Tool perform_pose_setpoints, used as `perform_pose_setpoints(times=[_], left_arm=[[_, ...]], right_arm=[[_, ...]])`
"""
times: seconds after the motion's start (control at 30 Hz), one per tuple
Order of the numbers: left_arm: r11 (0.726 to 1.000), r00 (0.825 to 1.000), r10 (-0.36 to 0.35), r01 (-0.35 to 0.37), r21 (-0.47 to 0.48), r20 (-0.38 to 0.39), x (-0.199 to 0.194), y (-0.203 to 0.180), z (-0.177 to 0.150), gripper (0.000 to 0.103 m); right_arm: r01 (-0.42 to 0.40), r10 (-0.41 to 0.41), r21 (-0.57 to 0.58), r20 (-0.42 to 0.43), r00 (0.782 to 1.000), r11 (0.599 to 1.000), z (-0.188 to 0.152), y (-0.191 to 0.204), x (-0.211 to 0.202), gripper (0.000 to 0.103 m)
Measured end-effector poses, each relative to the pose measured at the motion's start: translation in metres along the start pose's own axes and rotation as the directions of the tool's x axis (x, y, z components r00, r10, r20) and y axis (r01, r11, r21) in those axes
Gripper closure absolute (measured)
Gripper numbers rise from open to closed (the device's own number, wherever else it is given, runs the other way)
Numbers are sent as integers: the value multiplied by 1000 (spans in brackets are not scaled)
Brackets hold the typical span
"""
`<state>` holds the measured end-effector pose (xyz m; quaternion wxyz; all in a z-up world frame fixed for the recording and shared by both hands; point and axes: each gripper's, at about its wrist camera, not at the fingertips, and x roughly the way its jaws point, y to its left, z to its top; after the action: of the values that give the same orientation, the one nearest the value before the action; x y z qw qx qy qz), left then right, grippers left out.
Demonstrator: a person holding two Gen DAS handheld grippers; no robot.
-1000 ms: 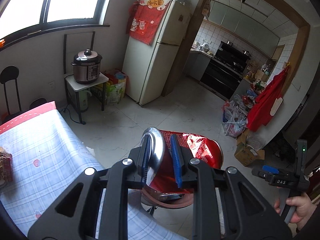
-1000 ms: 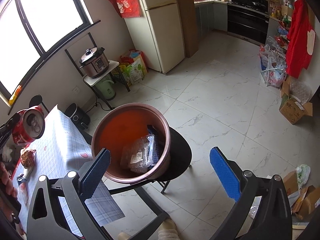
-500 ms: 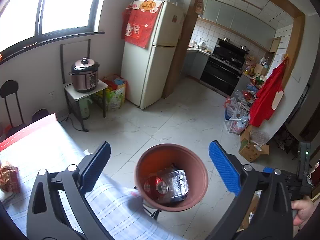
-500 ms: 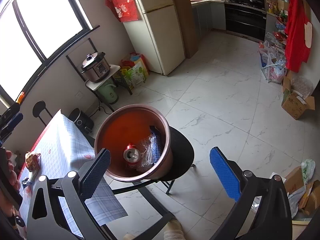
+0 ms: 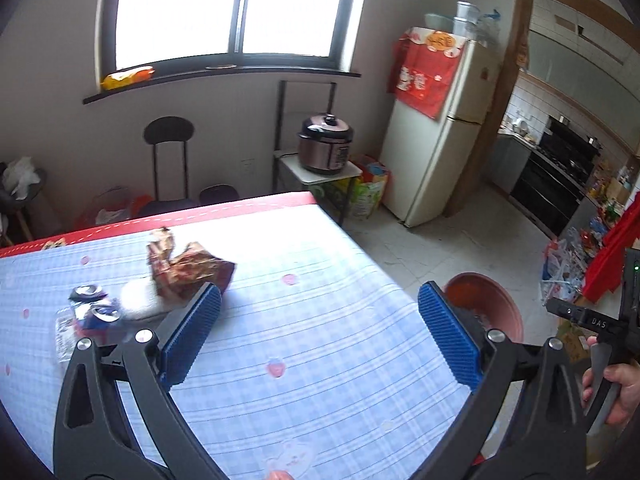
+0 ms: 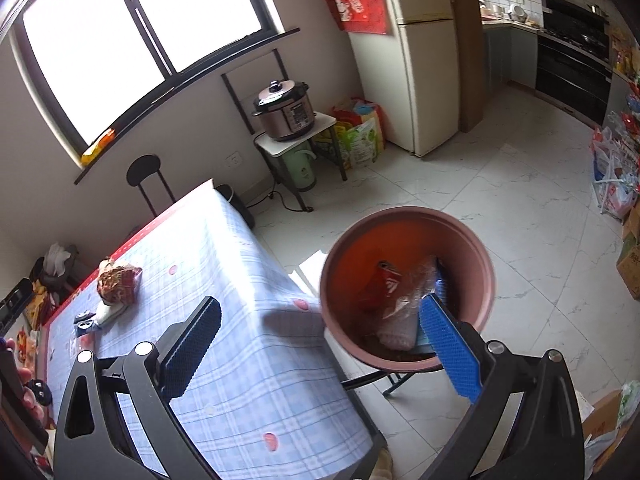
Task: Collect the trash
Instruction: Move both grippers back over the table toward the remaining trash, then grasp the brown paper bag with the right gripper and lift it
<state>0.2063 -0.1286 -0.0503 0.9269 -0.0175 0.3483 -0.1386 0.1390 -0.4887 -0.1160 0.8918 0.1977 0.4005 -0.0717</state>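
Observation:
My left gripper [image 5: 320, 332] is open and empty above the blue checked table [image 5: 320, 352]. A crumpled red-brown snack wrapper [image 5: 188, 268], a white wad [image 5: 138, 298] and crushed cans [image 5: 94, 308] lie on the table to its left. My right gripper [image 6: 320, 344] is open and empty, between the table edge and the brown bin [image 6: 408, 284]. The bin holds a red can [image 6: 380, 284] and clear plastic wrapping [image 6: 408, 308]. The wrapper also shows in the right wrist view [image 6: 118, 282]. The bin also shows in the left wrist view [image 5: 486, 304].
The bin stands on a black stool [image 6: 392, 380] beside the table's right edge. A black chair [image 5: 170, 160] stands behind the table. A pressure cooker [image 5: 325, 145] sits on a small stand by the fridge [image 5: 436, 132]. Bags and boxes [image 6: 616, 184] line the right wall.
My left gripper opened and dropped the red can into the bin, then swung left over the table. My right gripper turned slightly toward the table.

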Motion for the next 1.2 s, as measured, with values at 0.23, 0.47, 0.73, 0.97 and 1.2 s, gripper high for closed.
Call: perform_pose_setpoints(times=[0.23,0.47,0.73,0.97,1.2], left_arm=[[979,986,169,-168,-116,-1,-43,94,-25,6],[935,954,296,-300,-189,-49,-69,167,-56,6],[905,945,317,-326,-273,-81,-82,230,-88,6],[879,929,360,-368,-304,-82,-91,271,-108,6],[873,929,361,-368,-321,-81,-92,304,-110,6]], right_arm=[[-55,50,-100,-54,997,993,-11,75,22,6],[-70,57,-169,-80,995,983,-15,127,38,6],[-61,37,-242,-103,994,968,-23,171,54,6],[-39,8,-331,-92,996,943,-29,211,68,6],[-54,24,-365,-86,996,930,-36,251,86,6]])
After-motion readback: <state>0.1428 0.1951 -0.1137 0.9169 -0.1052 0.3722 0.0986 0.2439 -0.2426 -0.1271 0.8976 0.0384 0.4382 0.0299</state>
